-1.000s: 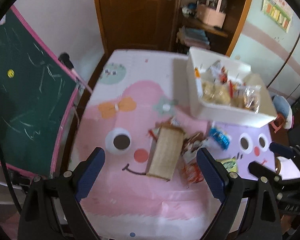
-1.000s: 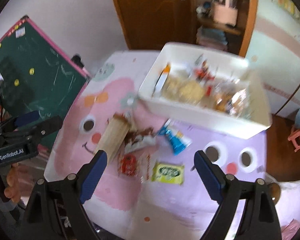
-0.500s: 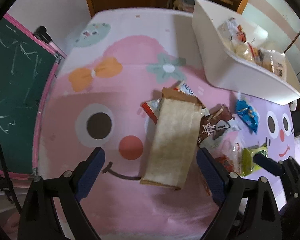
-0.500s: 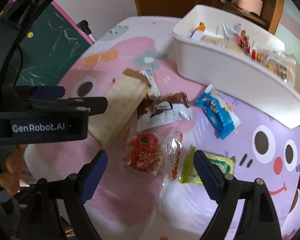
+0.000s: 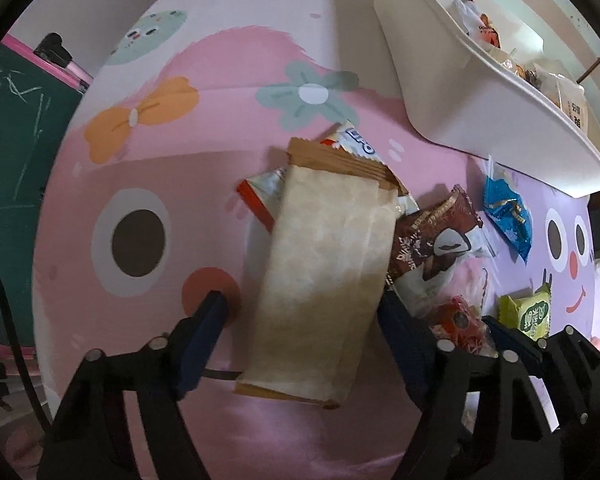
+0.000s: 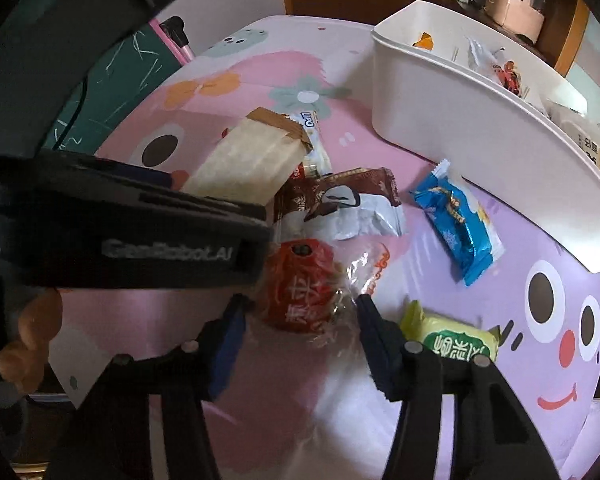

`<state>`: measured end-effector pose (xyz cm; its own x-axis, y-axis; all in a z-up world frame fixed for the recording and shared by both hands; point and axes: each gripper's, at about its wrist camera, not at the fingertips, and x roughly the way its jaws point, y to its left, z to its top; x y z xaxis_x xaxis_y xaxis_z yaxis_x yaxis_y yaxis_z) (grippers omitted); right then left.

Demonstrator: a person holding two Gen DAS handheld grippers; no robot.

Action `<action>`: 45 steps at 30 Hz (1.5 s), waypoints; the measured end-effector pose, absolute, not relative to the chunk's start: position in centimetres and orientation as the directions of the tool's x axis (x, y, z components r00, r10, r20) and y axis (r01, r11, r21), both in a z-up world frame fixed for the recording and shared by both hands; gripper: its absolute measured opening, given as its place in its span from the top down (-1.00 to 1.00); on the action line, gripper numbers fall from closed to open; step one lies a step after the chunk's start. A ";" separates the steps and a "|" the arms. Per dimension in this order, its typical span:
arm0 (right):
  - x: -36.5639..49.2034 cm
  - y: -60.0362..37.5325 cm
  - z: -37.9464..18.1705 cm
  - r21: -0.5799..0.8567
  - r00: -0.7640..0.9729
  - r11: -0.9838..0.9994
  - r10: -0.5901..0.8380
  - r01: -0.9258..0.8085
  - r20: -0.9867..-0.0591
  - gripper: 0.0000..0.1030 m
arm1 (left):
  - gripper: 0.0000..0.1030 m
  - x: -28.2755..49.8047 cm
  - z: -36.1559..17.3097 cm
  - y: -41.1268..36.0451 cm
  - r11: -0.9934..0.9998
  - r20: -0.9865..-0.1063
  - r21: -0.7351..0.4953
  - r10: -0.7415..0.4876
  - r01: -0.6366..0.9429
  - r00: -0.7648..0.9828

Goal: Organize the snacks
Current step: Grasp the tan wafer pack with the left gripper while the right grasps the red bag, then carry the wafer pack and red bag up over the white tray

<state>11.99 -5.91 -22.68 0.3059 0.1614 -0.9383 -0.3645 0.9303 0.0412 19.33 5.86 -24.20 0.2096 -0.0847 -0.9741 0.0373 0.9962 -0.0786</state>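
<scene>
A long tan snack packet (image 5: 328, 248) lies on the pink cartoon table mat (image 5: 160, 168). My left gripper (image 5: 300, 302) points down over its near half, jaws closing, with the packet between them and a gap still showing at the left finger. In the right wrist view a red snack in a clear wrapper (image 6: 300, 292) sits between the fingers of my right gripper (image 6: 300, 306). Those jaws are closing too, and the pads do not visibly press on it. The white bin (image 6: 440, 120) at the back right holds several snacks.
A brown chocolate packet (image 6: 340, 200), a blue packet (image 6: 456, 224) and a green packet (image 6: 456, 340) lie loose near the red one. More wrappers (image 5: 260, 192) stick out under the tan packet. The left gripper's body (image 6: 140, 240) crowds the right view. A green chalkboard (image 5: 8, 160) stands left of the table.
Both grippers have sunk close to the table and their jaws have narrowed. The left now straddles the tan packet and the right straddles the red snack.
</scene>
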 end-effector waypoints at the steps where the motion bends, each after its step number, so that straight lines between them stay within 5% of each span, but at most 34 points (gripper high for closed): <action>1: 12.1 -6.0 -22.6 0.049 0.301 0.931 0.166 -0.362 -0.939 -0.05 | -0.39 19.3 -24.2 5.8 0.997 -0.974 -0.072 -0.078 0.037 0.214; 4: 12.5 -6.2 -22.4 0.050 0.298 0.930 0.167 -0.364 -0.940 -0.02 | -0.11 19.2 -24.2 5.4 0.999 -0.971 -0.020 -0.031 0.051 0.236; 10: 12.4 -7.1 -21.5 0.080 0.291 0.931 0.192 -0.356 -0.937 -0.01 | -0.02 18.8 -24.1 5.3 0.999 -0.968 -0.028 -0.036 0.038 0.250; 28: 12.1 -11.8 -10.1 0.179 0.421 0.942 0.290 -0.284 -0.859 0.00 | -0.02 15.9 -11.0 3.9 0.997 -0.908 -0.063 -0.078 0.051 0.411; 45: 15.0 -20.7 1.6 0.121 0.654 0.990 0.141 -0.075 -0.743 -0.01 | -0.02 20.5 0.6 -4.0 0.970 -0.831 -0.082 -0.194 0.230 0.521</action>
